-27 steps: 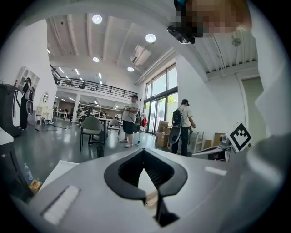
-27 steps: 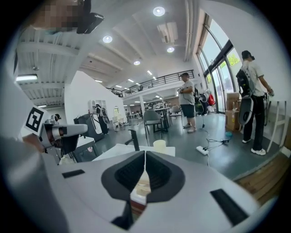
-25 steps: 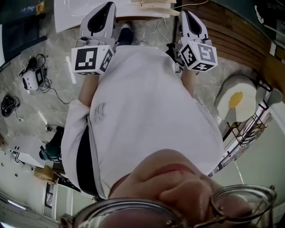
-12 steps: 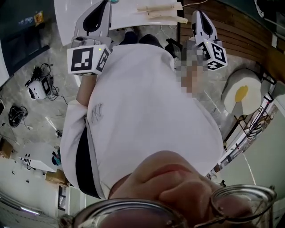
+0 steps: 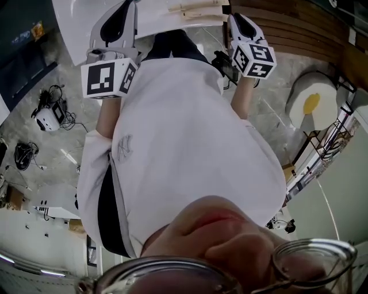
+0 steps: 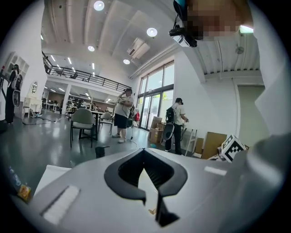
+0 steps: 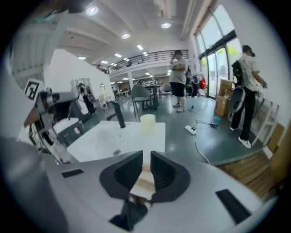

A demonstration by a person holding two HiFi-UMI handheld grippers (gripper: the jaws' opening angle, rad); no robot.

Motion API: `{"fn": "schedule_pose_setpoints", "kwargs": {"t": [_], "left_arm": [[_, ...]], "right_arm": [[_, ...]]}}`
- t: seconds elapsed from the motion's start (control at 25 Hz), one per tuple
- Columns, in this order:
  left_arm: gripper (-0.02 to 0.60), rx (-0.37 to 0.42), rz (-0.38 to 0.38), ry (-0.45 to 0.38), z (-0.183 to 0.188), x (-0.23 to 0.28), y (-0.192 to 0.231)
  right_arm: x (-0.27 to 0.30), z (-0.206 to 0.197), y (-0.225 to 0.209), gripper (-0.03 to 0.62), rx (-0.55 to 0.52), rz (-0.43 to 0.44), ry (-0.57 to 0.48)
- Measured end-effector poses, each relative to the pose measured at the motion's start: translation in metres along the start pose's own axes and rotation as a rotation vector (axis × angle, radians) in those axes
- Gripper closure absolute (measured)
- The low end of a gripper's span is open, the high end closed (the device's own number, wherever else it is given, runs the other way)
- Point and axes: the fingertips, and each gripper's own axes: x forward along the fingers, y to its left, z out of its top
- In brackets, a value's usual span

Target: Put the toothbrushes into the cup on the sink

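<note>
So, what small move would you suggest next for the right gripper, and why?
Probably open the right gripper wider: its jaws stand almost closed near the pale wooden toothbrushes lying on the edge of the white sink, too narrow to take one.

White sink [image 7: 97, 136] — cup [image 7: 148, 124], toothbrushes [image 5: 194, 7]

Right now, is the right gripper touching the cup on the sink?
Apart. The right gripper view shows bare white sink between the right gripper and the cup, which stands at the sink's far edge.
</note>
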Motion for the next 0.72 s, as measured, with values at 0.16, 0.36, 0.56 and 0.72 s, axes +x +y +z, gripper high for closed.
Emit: {"fn": "schedule_pose_setpoints", "kwargs": {"t": [0.16, 0.36, 0.56, 0.72], "left_arm": [[0.575, -0.014, 0.013, 0.022, -0.003, 0.010, -0.009], [0.575, -0.027, 0.069, 0.044, -0.006, 0.013, 0.001], [0.576, -0.048, 0.132, 0.070, -0.014, 0.013, 0.010], [0.575, -0.064, 0.158, 0.090, -0.020, 0.013, 0.017]], "right_arm": [[0.016, -0.025, 0.016, 0.483, -0.375, 0.111, 0.184], [0.046, -0.062, 0.034, 0.464, -0.795, 0.290, 0.430], [0.068, -0.100, 0.027, 0.464, -0.995, 0.381, 0.615], [0.077, -0.113, 0.027, 0.465, -0.980, 0.436, 0.659]]}}
